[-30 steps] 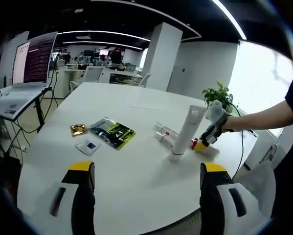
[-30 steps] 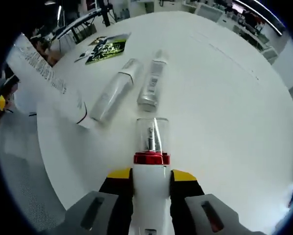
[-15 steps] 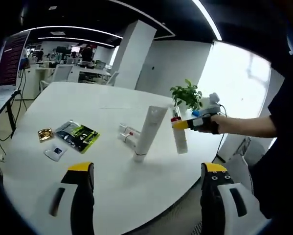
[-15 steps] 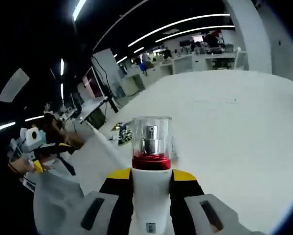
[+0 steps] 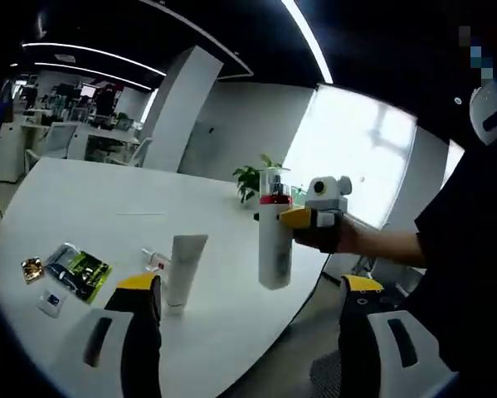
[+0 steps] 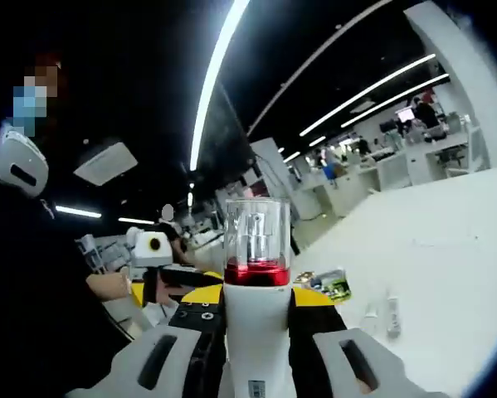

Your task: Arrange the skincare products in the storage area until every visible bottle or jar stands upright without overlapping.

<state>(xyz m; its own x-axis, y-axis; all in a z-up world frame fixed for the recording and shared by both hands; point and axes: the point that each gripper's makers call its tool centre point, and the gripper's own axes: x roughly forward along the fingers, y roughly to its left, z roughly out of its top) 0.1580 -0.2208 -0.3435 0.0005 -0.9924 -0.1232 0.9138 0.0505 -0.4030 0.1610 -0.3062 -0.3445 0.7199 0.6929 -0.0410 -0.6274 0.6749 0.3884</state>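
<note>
— Office all round us, strip lights overhead, and the white round tabletop (image 5: 82,207) below. Where's the bottle?

— We have the bottle (image 5: 274,240) clamped in the right gripper (image 6: 256,311), upright, held in the air over the tabletop's near edge. Its jaws pinch the white body just under the red collar (image 6: 256,272); the clear cap (image 6: 256,228) sticks up above.

— How will it handle?

— Stiff, we judge, and smooth, so it could slip if we loosen. The cap looks brittle; we'd keep our hold on the body, not the cap. The tube (image 5: 182,269) stands cap-down on the tabletop and looks soft-walled and tippy, so we'd take it low.

— And the left gripper (image 5: 240,332)?

— Jaws wide apart, holding nothing.

— Any writing?

— A small mark low on the bottle in the right gripper view, too small to read. The green packet (image 5: 78,272) has print we can't make out.
</note>
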